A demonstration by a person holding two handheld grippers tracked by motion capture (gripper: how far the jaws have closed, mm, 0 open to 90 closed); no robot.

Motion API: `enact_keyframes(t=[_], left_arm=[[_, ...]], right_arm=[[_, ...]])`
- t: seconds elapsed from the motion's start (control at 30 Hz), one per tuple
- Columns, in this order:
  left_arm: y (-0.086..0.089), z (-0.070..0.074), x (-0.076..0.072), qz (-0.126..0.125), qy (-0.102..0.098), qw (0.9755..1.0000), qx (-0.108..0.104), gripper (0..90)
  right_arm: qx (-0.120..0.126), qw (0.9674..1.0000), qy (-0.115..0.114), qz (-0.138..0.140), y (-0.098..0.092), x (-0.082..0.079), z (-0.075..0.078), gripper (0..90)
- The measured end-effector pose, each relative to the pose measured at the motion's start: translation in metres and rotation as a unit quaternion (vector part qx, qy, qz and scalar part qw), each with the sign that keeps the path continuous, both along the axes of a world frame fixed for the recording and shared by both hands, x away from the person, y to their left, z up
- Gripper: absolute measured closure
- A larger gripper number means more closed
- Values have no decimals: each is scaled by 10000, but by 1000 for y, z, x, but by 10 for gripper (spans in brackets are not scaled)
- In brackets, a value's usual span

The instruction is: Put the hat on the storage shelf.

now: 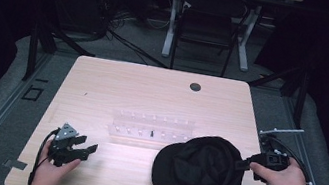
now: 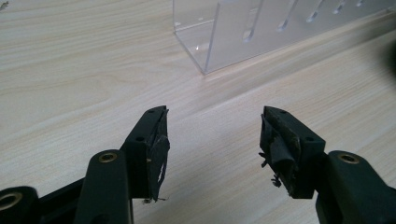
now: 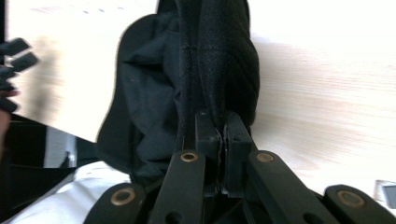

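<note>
My right gripper (image 3: 222, 122) was clamped tight on the rim of the one black cap (image 1: 200, 170), which lay at five o'clock on the table (image 1: 104, 77). My left gripper (image 1: 84, 149) sat at seven o'clock, jaws wide apart and empty. I judged the cap grasped but not yet moved anywhere. One clear rack (image 1: 151, 131) stood at centre.

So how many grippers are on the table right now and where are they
2. The left gripper sits at the table's near left, jaws open and empty. The right gripper is at the near right, jaws shut on the black cap's edge.
</note>
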State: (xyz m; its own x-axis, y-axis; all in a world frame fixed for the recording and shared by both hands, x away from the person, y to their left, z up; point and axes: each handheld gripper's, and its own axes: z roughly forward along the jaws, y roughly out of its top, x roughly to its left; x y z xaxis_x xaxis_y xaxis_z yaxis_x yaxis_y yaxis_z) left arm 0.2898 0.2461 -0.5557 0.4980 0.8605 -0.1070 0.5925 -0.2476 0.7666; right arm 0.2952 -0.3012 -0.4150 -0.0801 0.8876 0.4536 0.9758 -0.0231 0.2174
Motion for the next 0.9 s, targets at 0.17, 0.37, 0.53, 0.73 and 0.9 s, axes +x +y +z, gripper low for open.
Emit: enact_keyframes(t=[0.17,0.37,0.53,0.73,0.9], left_arm=[[0,0,0,-3,6,10000,17,423],[0,0,0,6,7,10000,20,423],[0,1,0,12,-4,10000,24,423],[0,0,0,27,-18,10000,17,423],[0,0,0,32,-17,10000,24,423]], right_arm=[[331,9994,59,99,0,2,7,876],[771,9969,87,98,2,4,15,876],[1053,9943,87,120,3,6,18,876],[1408,9900,75,70,5,8,21,876],[1636,9864,12,124,7,8,25,877]])
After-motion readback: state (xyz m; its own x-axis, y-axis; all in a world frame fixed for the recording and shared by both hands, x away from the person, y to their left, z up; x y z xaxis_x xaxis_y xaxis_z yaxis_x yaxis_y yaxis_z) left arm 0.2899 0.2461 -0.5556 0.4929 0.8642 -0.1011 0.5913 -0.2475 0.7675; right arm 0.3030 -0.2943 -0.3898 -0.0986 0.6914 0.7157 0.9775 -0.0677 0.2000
